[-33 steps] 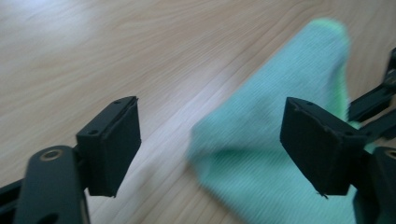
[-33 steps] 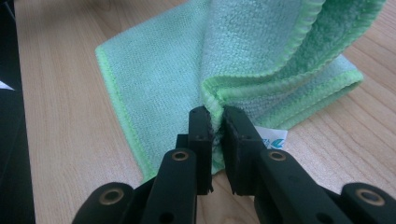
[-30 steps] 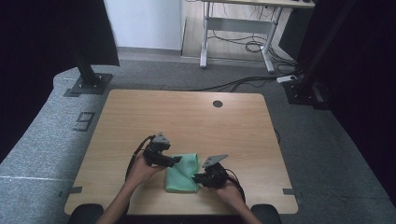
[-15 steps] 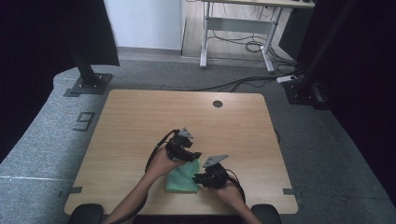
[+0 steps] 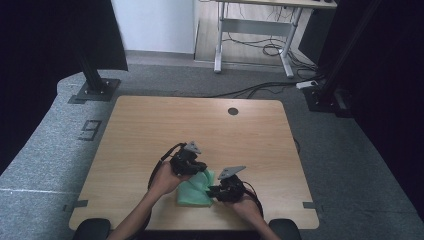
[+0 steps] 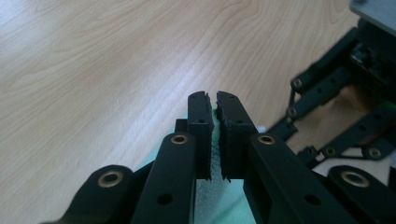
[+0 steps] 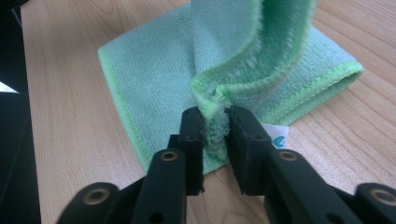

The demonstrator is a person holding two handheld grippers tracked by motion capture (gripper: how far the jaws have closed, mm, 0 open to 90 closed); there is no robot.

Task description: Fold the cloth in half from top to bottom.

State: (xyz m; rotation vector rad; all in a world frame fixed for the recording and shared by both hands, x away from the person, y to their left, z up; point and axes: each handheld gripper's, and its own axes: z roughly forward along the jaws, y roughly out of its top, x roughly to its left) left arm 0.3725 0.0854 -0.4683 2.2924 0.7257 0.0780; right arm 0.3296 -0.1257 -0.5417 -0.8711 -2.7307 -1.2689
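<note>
A green microfibre cloth (image 5: 192,194) lies folded near the front of the wooden table (image 5: 200,125). My left gripper (image 5: 201,169) is at its far right corner. In the left gripper view the jaws (image 6: 212,95) have just closed, and a thin green edge of cloth (image 6: 215,135) is pinched between the pads. My right gripper (image 5: 211,190) is at the cloth's right side. In the right gripper view its jaws (image 7: 215,112) have just been opening a little, but a raised fold of the cloth (image 7: 154,65) still fills the gap and touches both pads. A white tag (image 7: 275,136) pokes out beside them.
The right gripper's black linkage (image 6: 345,93) sits close at the right of the left gripper view. A round cable hole (image 5: 233,111) lies at the table's far edge. Black stand bases (image 5: 95,90) (image 5: 325,97) and a desk frame (image 5: 255,30) stand beyond on the grey floor.
My left hand has moved right and slightly up, from the cloth's left side to its far right corner, and its jaws have closed there. The right hand has stayed put.
</note>
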